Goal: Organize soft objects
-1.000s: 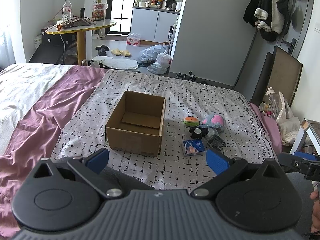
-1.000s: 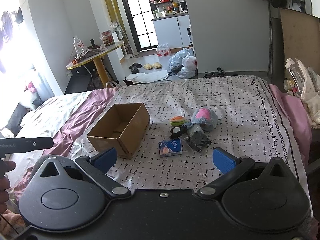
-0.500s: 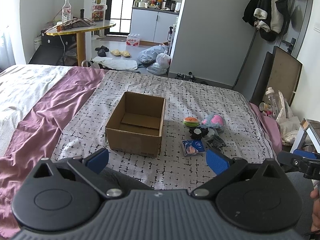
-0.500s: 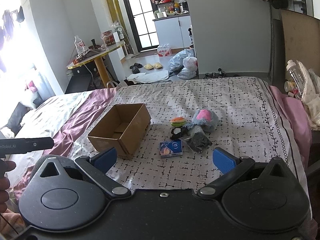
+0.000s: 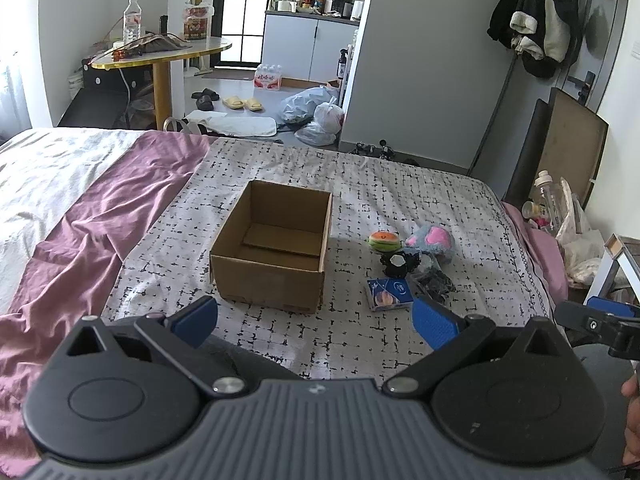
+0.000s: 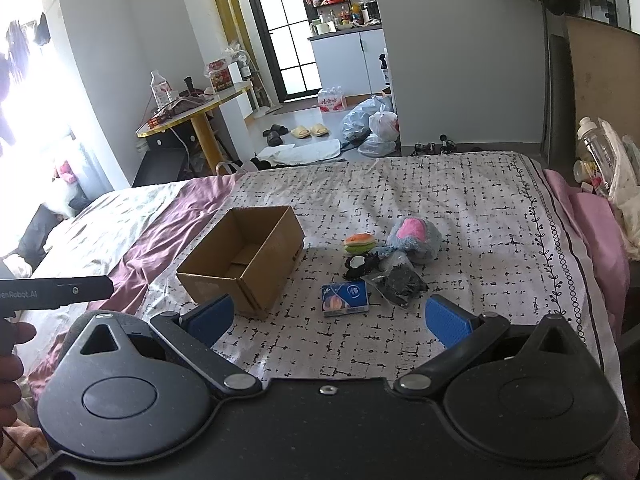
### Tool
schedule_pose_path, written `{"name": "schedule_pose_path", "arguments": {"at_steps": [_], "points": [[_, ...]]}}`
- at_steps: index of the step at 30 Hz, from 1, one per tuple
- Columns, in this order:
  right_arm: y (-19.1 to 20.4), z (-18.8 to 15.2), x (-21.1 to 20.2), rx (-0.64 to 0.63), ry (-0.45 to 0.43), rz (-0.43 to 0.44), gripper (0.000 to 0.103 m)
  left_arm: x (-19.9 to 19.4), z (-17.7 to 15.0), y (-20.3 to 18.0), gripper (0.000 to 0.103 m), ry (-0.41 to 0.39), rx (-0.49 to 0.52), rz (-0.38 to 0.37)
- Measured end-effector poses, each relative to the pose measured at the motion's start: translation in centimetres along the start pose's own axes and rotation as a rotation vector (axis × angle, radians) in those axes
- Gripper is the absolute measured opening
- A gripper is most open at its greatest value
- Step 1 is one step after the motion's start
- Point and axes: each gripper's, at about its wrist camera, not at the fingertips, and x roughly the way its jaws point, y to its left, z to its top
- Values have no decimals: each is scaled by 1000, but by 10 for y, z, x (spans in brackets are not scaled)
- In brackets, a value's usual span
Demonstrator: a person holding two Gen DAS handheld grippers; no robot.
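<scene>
- A lived-in home, a small studio flat.
- A bed (image 5: 400,184) with patterned and mauve covers fills the foreground.
- Past its far edge, slippers (image 5: 243,103) and tied bags (image 5: 316,114) lie on the floor.
- A kitchenette (image 5: 310,46) with white cabinets stands behind.
- Coats (image 5: 536,20) hang on the wall.
- A round table (image 5: 168,50) carries a bottle (image 5: 132,20).

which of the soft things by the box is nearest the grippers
The blue tissue pack, flat on the bedspread in front of the burger toy and grey-pink plush.

One box (image 5: 272,256), five soft objects (image 5: 430,238)
</scene>
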Motion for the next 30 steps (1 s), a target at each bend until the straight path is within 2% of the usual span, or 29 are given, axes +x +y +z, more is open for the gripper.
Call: {"name": "schedule_pose_path", "arguments": {"at_steps": [7,18,24,30], "points": [[-10,-2,12,16,13,1,103,12,3,-5,103,-6,4,6],[-34,3,40,46,10,13,103,48,11,-24,103,19,14,-40],[-41,13,62,43,21,18,100,73,20,-39,102,21,27,-64],[-63,24,84,123,18,40,91,102,28,-54,101,45,42,-84]]}}
